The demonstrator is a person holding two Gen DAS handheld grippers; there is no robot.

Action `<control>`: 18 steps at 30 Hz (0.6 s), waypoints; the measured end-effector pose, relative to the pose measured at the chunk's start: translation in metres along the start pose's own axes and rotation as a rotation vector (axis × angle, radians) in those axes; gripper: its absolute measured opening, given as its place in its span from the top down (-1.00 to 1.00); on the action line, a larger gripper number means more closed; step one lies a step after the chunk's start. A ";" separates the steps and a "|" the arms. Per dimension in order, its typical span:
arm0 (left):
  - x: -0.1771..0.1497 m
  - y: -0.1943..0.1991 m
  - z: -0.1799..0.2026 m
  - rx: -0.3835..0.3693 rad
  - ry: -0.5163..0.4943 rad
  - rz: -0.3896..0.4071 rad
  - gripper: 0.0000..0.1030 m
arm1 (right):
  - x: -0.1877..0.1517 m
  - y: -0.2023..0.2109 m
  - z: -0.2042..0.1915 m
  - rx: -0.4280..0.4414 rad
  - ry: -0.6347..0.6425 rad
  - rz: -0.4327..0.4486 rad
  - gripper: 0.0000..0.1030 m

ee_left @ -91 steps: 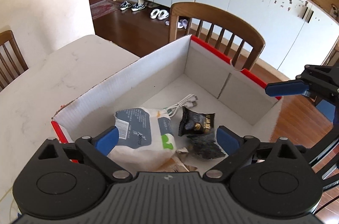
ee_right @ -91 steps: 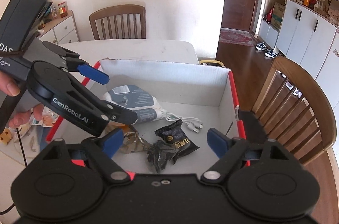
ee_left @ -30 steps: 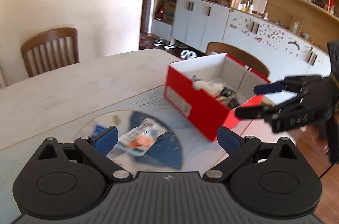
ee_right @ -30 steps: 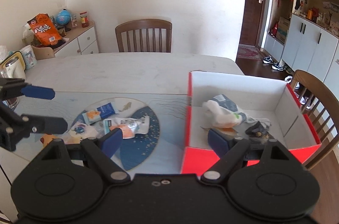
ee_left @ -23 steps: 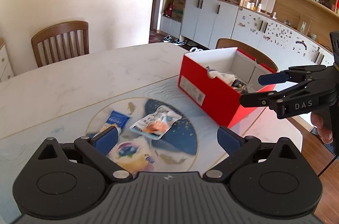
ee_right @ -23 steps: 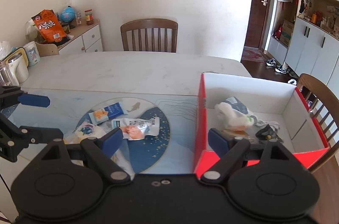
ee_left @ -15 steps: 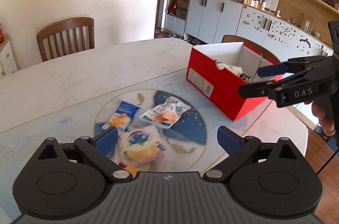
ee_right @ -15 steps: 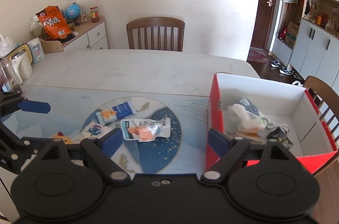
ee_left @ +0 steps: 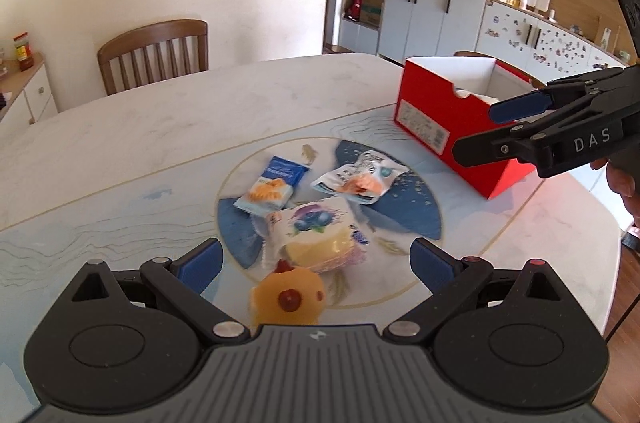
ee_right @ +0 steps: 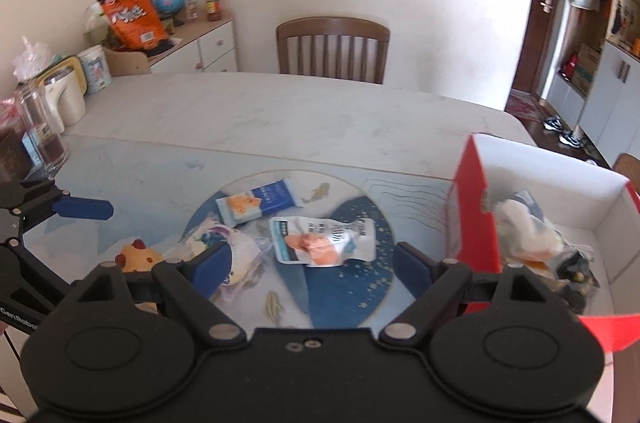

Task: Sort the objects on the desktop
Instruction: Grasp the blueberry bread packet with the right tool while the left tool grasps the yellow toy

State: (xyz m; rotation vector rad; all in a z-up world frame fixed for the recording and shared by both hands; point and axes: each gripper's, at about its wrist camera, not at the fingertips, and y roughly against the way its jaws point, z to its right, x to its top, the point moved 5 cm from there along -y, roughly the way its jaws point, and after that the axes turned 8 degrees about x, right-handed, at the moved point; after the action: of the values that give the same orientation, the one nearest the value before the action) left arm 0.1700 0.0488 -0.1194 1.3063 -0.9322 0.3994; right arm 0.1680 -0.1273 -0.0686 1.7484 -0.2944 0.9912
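Note:
Loose items lie on the round blue mat: a blue biscuit packet [ee_left: 274,187] [ee_right: 256,201], a white packet with orange print [ee_left: 360,179] [ee_right: 322,239], a blueberry cake packet [ee_left: 316,235] [ee_right: 224,247] and a yellow chick toy [ee_left: 288,299] [ee_right: 138,257]. My left gripper [ee_left: 316,263] hangs open above the chick toy and cake packet, holding nothing. My right gripper [ee_right: 312,269] [ee_left: 480,131] is open above the white packet, empty. The red box [ee_left: 440,135] [ee_right: 472,207] stands at the right with a white bag [ee_right: 524,227] and dark wrappers [ee_right: 576,271] inside.
A wooden chair [ee_left: 154,53] [ee_right: 332,49] stands at the table's far side, another beyond the box. A sideboard [ee_right: 192,43] carries a chip bag and globe. A kettle and glass jar [ee_right: 40,127] stand at the table's left end. A hand [ee_left: 622,183] holds the right gripper.
Both grippers have pulled back from the red box and swung left over the mat, sinking toward it. The loose packets now lie between their open fingers. Neither has taken hold of anything.

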 end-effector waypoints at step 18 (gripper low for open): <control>-0.034 -0.026 -0.008 -0.079 -0.026 0.016 -0.95 | -0.009 -0.067 -0.037 0.114 0.113 -0.084 -0.70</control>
State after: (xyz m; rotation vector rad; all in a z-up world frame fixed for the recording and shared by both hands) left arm 0.1713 0.0581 -0.1623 1.2352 -0.9719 0.3552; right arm 0.1861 -0.0691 -0.1158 1.7842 -0.0928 1.0585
